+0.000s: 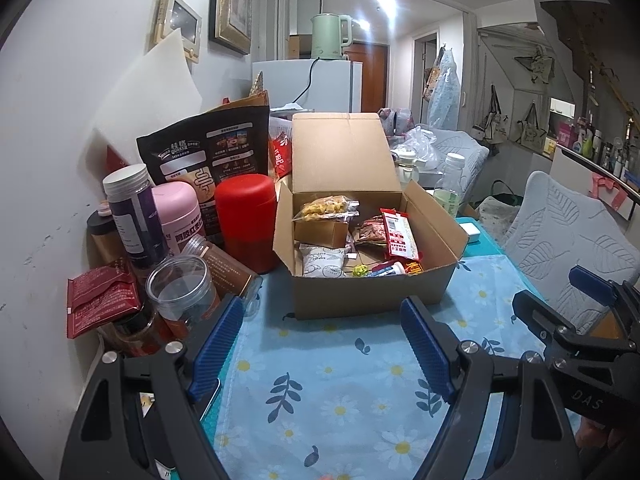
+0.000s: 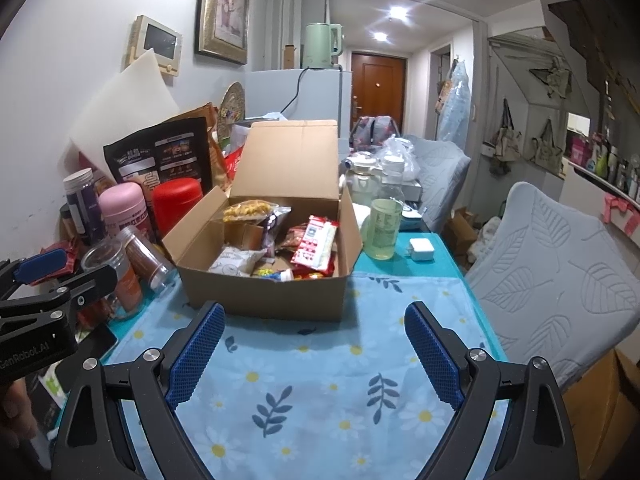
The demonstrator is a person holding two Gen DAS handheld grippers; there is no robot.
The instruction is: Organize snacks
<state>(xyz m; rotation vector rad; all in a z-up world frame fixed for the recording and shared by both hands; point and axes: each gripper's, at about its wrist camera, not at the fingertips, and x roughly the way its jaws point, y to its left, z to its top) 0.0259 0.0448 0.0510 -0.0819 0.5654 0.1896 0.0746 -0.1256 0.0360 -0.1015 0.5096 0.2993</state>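
Note:
An open cardboard box (image 1: 368, 292) (image 2: 264, 296) stands on the blue flowered tablecloth, its lid tipped up at the back. Inside lie several snack packets: a yellow-filled bag (image 1: 324, 206) (image 2: 248, 210), a white packet (image 1: 322, 262) (image 2: 236, 260) and a red-and-white packet (image 1: 398, 236) (image 2: 314, 242). My left gripper (image 1: 322, 320) hovers open over the cloth just in front of the box, nothing between its blue pads. My right gripper (image 2: 314, 324) stands open the same way, a little to the right. Each gripper shows at the edge of the other's view.
Left of the box against the wall stand a red canister (image 1: 248, 220), a pink tin (image 1: 178, 216), a dark jar (image 1: 132, 208), clear jars (image 1: 182, 288), red sachets (image 1: 102, 300) and a black pouch (image 1: 208, 148). Bottles (image 2: 386, 232) and a white charger (image 2: 420, 250) sit behind right. A padded chair (image 2: 552, 280) flanks the table.

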